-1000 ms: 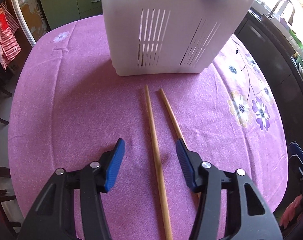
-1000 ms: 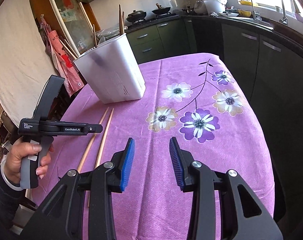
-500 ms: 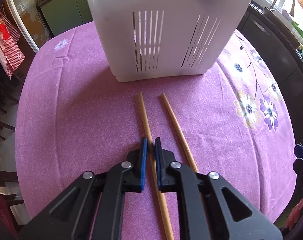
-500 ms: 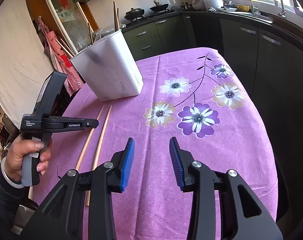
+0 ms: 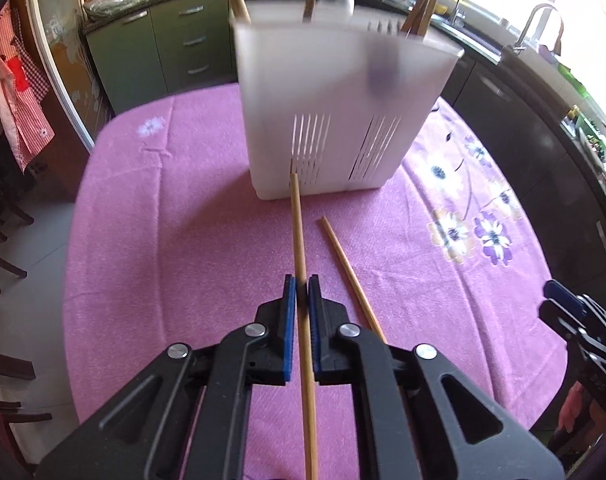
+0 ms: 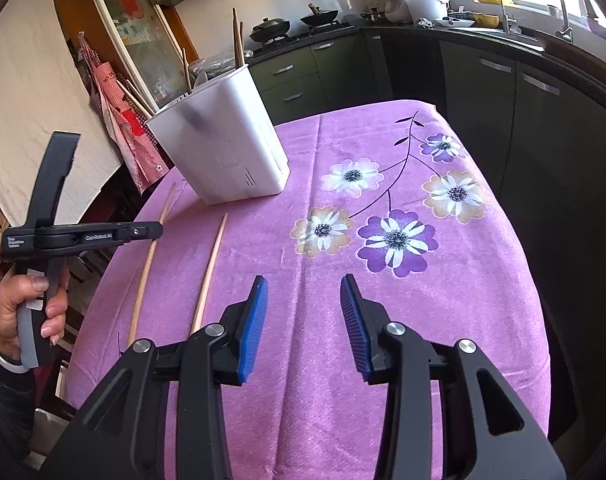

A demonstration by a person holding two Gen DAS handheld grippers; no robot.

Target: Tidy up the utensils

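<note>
My left gripper [image 5: 302, 285] is shut on a wooden chopstick [image 5: 298, 224] and holds it lifted above the purple tablecloth, its tip pointing at the white slotted utensil holder [image 5: 343, 120]. The right wrist view shows that gripper [image 6: 153, 230] and the held chopstick [image 6: 151, 248] at the left. A second chopstick [image 5: 345, 262] lies on the cloth to the right of the held one, also seen in the right wrist view [image 6: 213, 268]. The holder [image 6: 223, 152] stands upright with several chopsticks and a spoon in it. My right gripper [image 6: 303, 312] is open and empty above the cloth.
The table [image 6: 403, 320] has a purple cloth with flower prints on its right side. Dark kitchen cabinets [image 6: 543, 120] and a counter with pots run behind and to the right. Chairs [image 5: 3, 240] stand at the left edge.
My left gripper closed on the left chopstick, then lifted it off the cloth and pulled back from the holder. The right gripper stayed open and barely moved.
</note>
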